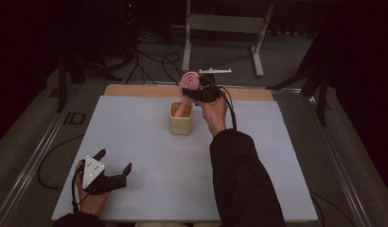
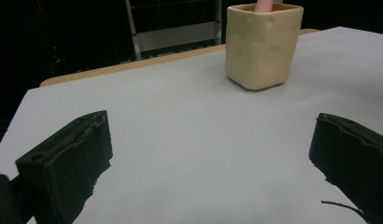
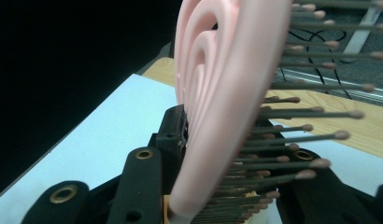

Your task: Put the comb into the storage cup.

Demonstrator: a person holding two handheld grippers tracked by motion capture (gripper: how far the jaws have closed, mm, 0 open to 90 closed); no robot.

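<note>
A pink hairbrush (image 1: 188, 81) stands tilted, its handle down in a cream square cup (image 1: 181, 124) at the middle back of the white table (image 1: 135, 142). My right gripper (image 1: 192, 92) is shut on the brush head from the right side. In the right gripper view the pink head (image 3: 217, 93) fills the gap between the jaws, its bristles pointing right. My left gripper (image 1: 115, 161) rests open near the table's front left corner with nothing in it. In the left gripper view the cup (image 2: 262, 46) stands far ahead beyond the jaws, with the pink handle (image 2: 264, 4) poking out.
A wooden strip (image 1: 135, 91) runs along the table's back edge. Behind it on the floor stand a grey metal frame (image 1: 220, 23) and loose black cables (image 1: 154, 61). Dark stands flank the table.
</note>
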